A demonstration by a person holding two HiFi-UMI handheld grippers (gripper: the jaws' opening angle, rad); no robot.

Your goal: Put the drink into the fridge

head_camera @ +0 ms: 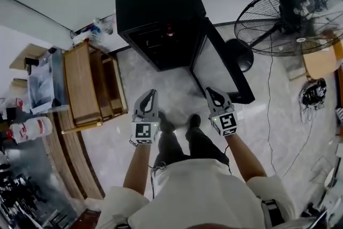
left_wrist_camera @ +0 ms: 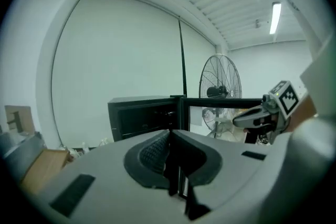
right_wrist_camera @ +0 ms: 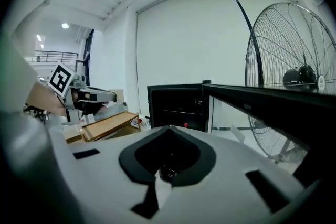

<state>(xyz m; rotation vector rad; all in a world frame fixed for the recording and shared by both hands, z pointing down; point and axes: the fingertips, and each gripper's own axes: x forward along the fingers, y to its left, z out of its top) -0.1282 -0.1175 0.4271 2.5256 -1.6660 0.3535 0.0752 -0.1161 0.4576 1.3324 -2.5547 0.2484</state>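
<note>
The black fridge (head_camera: 155,13) stands on the floor ahead of me, its glass door (head_camera: 222,64) swung open to the right. A small red drink (head_camera: 170,31) sits on a shelf inside, also seen in the right gripper view as the red drink (right_wrist_camera: 186,125). My left gripper (head_camera: 152,94) and right gripper (head_camera: 210,91) are held side by side in front of the fridge, well short of it. In the left gripper view, the left gripper (left_wrist_camera: 169,132) has its jaws meeting with nothing between them. The right gripper (right_wrist_camera: 169,127) is likewise shut and empty.
A wooden shelf unit (head_camera: 88,83) lies to the left of the fridge. A large standing fan (head_camera: 292,19) is at the right, with cables (head_camera: 313,93) on the floor near it. Bottles (head_camera: 29,128) rest on a counter at the far left.
</note>
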